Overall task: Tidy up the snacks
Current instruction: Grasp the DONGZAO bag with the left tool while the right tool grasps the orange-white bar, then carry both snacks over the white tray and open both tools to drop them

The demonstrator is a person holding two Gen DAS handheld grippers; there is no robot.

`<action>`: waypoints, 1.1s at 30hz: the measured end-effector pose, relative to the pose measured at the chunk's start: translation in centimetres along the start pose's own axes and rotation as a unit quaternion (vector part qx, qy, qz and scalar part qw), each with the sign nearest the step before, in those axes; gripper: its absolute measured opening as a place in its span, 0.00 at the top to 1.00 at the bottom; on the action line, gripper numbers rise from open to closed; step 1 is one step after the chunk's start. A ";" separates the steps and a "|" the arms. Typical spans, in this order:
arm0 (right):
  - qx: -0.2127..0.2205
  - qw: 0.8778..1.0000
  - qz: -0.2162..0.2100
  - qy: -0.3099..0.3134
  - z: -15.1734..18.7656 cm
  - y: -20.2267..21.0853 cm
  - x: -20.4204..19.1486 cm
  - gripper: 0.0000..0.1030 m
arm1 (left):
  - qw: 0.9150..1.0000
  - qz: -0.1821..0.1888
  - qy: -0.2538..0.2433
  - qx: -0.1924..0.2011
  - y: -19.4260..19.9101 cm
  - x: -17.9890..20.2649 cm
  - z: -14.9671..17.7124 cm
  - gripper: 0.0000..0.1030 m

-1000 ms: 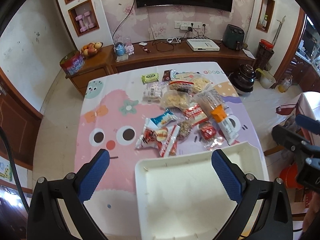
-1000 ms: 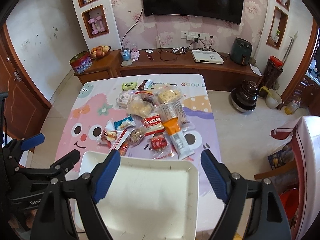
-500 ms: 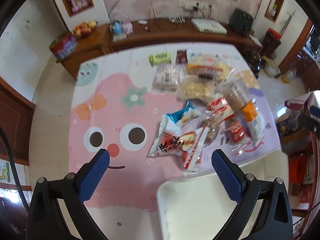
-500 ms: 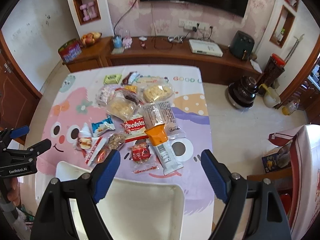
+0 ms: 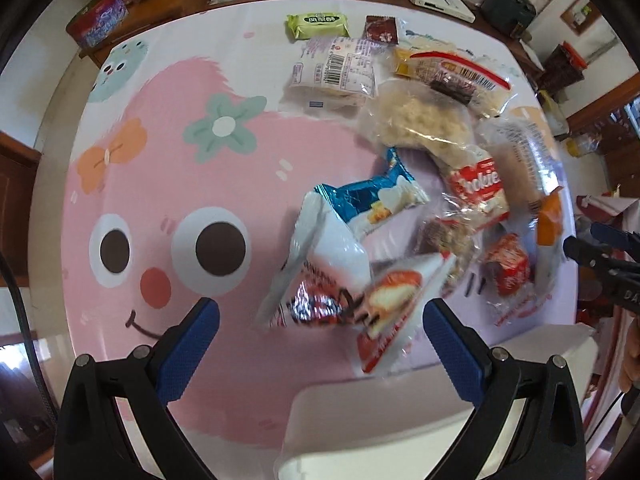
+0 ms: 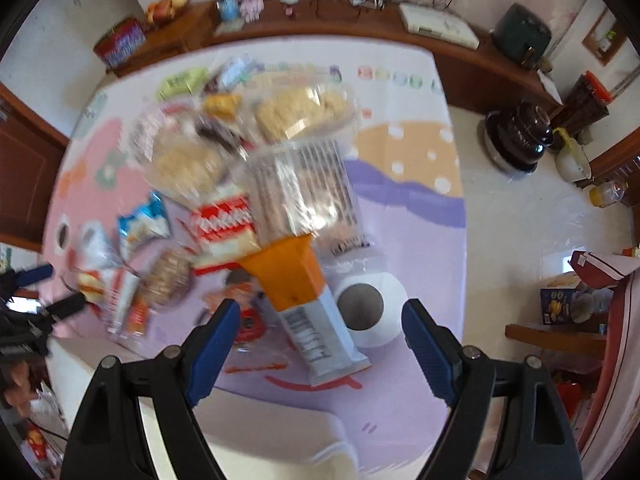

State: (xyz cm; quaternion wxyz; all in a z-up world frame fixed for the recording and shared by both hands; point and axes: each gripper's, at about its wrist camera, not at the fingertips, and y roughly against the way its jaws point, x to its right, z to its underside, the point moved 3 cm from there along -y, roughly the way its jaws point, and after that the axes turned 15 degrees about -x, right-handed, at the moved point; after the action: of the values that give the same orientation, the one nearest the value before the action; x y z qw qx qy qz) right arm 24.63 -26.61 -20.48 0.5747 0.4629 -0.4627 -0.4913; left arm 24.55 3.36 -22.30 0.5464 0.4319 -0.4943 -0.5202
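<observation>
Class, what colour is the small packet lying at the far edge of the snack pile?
Light green packet, clearest in the left wrist view.

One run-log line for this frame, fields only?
left gripper: open, over red-and-white snack packet | right gripper: open, over orange-and-white packet | white tray: no snacks visible

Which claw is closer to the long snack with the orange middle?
Right. The right claw hangs open straight over the orange-and-white snack bar, whose end lies between its fingers. The left claw is open over the red-and-white packet, off to the bar's left.
</observation>
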 end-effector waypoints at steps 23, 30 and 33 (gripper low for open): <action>-0.058 0.998 0.016 0.029 1.7 -5.5 -0.2 0.62 | 0.999 0.030 0.012 -0.041 -4.8 0.9 -1.5 0.49; -0.001 1.000 0.003 0.021 3.0 -1.5 -0.9 0.62 | 1.000 0.012 0.014 0.010 -1.1 1.2 0.1 0.52; 0.028 0.999 -0.003 0.014 4.0 0.8 -1.1 0.62 | 0.999 0.001 0.007 0.043 2.2 1.6 1.3 0.52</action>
State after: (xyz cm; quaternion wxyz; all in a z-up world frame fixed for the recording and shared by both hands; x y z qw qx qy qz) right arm 20.66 -25.73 -19.25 0.5663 0.4877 -0.4665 -0.4732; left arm 23.52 1.99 -19.84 0.5314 0.4580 -0.5131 -0.4946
